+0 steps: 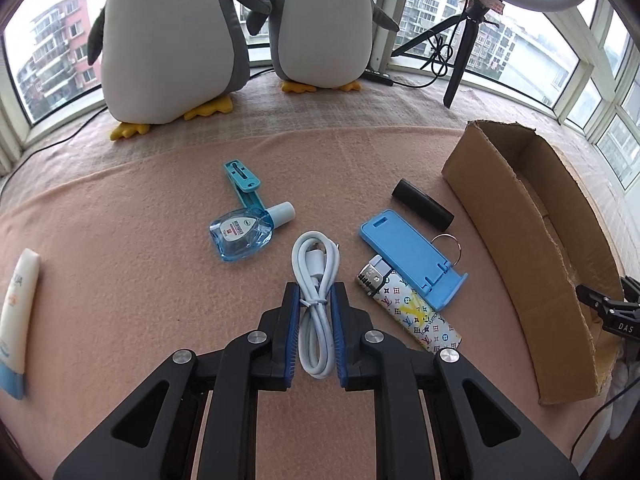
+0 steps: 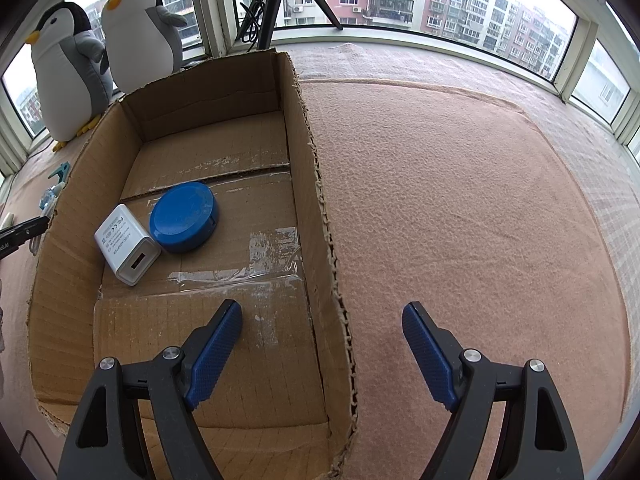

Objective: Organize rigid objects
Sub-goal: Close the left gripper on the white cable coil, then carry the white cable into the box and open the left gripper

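My left gripper is shut on a coiled white USB cable, its blue pads pressing the bundle from both sides on the pink blanket. Around it lie a clear blue bottle, a teal clip, a blue phone stand, a patterned lighter and a black tube. The cardboard box holds a white charger and a blue round case. My right gripper hangs open and holds nothing, its fingers on either side of the box's right wall.
Two plush penguins and a tripod stand by the windows. A white cream tube lies at the far left. A metal key ring sits behind the phone stand. Bare blanket stretches right of the box.
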A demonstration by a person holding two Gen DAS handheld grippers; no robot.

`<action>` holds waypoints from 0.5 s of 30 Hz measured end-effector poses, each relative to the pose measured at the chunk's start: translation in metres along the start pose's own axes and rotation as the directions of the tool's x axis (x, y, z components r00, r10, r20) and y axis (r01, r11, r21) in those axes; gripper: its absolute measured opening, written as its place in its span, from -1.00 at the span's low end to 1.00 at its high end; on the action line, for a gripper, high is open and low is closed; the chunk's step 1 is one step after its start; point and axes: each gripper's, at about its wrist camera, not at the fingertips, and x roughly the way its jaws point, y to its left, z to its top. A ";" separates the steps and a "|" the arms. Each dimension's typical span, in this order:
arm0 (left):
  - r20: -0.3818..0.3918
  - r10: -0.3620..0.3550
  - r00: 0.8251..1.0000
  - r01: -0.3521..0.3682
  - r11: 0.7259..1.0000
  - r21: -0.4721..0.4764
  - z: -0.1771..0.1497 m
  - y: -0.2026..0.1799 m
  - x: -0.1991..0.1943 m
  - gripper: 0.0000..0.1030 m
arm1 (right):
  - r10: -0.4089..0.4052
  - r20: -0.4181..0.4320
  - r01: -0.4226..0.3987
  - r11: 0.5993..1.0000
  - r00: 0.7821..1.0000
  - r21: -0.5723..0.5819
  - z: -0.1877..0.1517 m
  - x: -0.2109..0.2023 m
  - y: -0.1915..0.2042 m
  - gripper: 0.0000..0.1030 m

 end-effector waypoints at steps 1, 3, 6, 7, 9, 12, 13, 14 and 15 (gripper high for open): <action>0.007 -0.004 1.000 0.004 1.000 -0.001 0.000 -0.001 -0.004 -0.74 | 0.000 0.000 0.000 1.000 1.000 -0.001 0.000 0.000 0.000 0.53; 0.023 -0.015 1.000 0.015 1.000 0.006 0.001 -0.005 -0.013 -0.74 | -0.001 0.000 0.001 1.000 1.000 -0.001 0.000 0.000 0.000 0.53; 0.048 -0.035 0.998 0.034 0.999 0.030 0.005 -0.018 -0.024 -0.74 | 0.000 0.000 0.000 1.000 1.000 -0.002 0.000 0.000 0.000 0.53; 0.054 -0.042 0.998 0.040 0.998 0.039 0.007 -0.024 -0.027 -0.74 | 0.000 0.000 0.000 1.000 1.000 -0.001 0.000 0.000 0.000 0.53; 0.066 -0.061 0.996 0.058 0.997 0.057 0.010 -0.036 -0.032 -0.73 | 0.000 0.000 0.000 1.000 1.000 0.000 0.000 0.000 0.000 0.53; 0.075 -0.097 0.992 0.091 0.992 0.084 0.014 -0.056 -0.038 -0.73 | 0.000 0.000 0.000 1.000 1.000 0.000 0.000 0.000 0.000 0.53; 0.078 -0.108 0.991 0.100 0.990 0.096 0.016 -0.063 -0.040 -0.73 | 0.000 0.000 0.000 1.000 1.000 -0.001 0.000 0.000 0.000 0.53; 0.080 -0.120 0.990 0.111 0.988 0.108 0.017 -0.071 -0.041 -0.73 | 0.000 0.000 0.000 1.000 1.000 -0.001 0.000 0.000 0.000 0.53; 0.080 -0.132 0.988 0.122 0.985 0.119 0.018 -0.078 -0.042 -0.73 | 0.000 0.000 0.000 1.000 1.000 -0.001 0.000 0.000 0.000 0.53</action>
